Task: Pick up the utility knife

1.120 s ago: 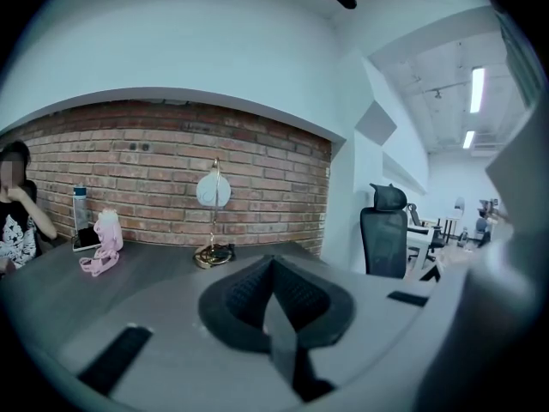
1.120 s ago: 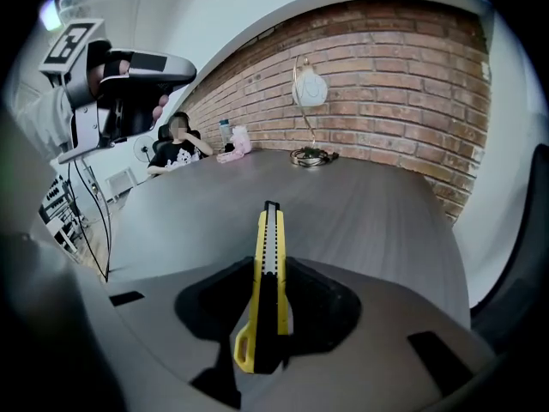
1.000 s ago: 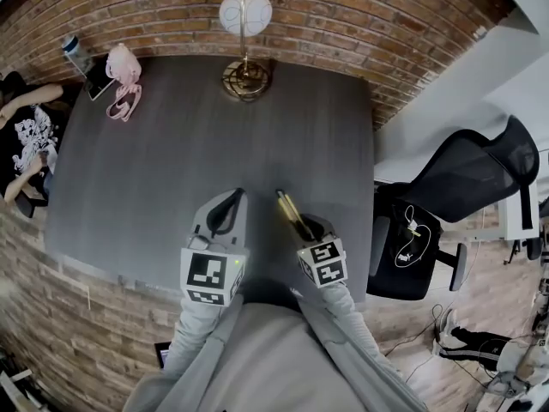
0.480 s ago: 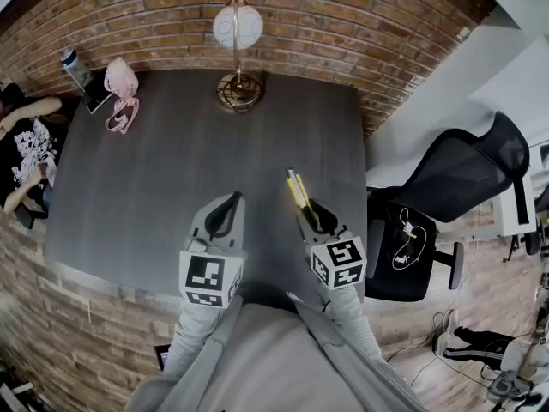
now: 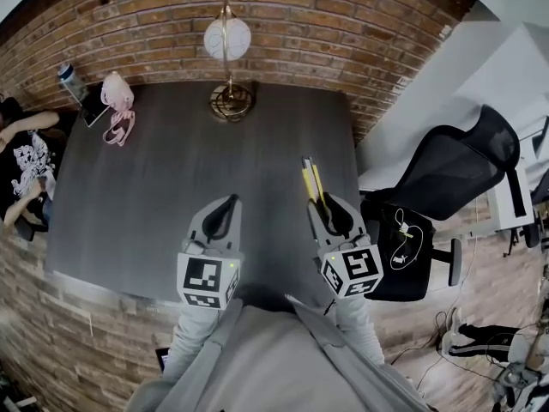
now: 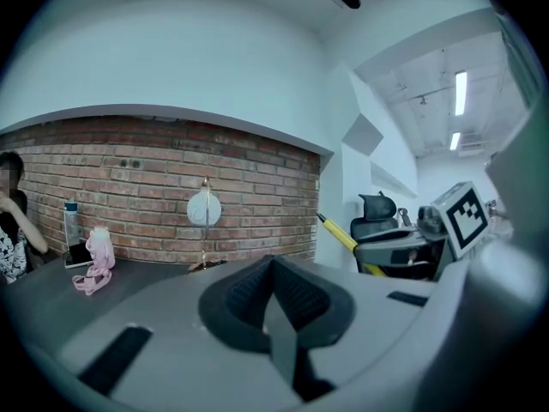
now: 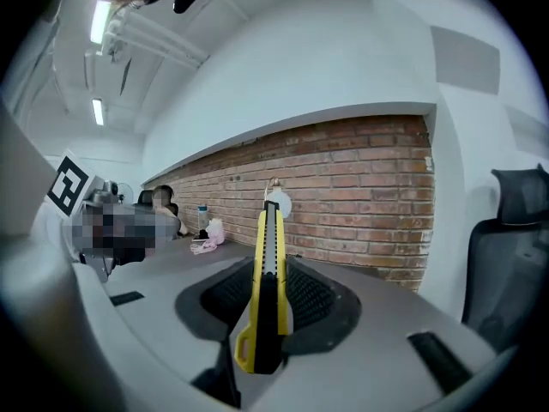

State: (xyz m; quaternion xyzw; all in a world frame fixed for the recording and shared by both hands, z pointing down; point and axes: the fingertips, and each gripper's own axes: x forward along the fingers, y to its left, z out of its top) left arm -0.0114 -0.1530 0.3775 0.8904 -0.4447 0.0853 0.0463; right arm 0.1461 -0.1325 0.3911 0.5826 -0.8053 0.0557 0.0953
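Observation:
The utility knife (image 5: 310, 181), yellow and black, is lifted off the dark grey table (image 5: 171, 161), with my right gripper (image 5: 323, 202) shut on its rear half. Its front end sticks out past the jaws toward the brick wall. In the right gripper view the knife (image 7: 269, 230) stands on edge between the two ribbed pads (image 7: 310, 299). In the left gripper view the same knife (image 6: 337, 233) shows at the right. My left gripper (image 5: 228, 204) hovers over the table's near edge. Its jaws are shut with nothing between them, as the left gripper view shows (image 6: 273, 269).
A globe lamp (image 5: 226, 41) on a brass base stands at the table's far edge. A pink bag (image 5: 117, 101) and a bottle (image 5: 72, 79) lie at the far left corner, near a seated person (image 5: 21, 153). A black office chair (image 5: 455, 178) stands to the right.
My right gripper has risen with the knife and drifted right and farther up the head view. The left gripper has stayed where it was.

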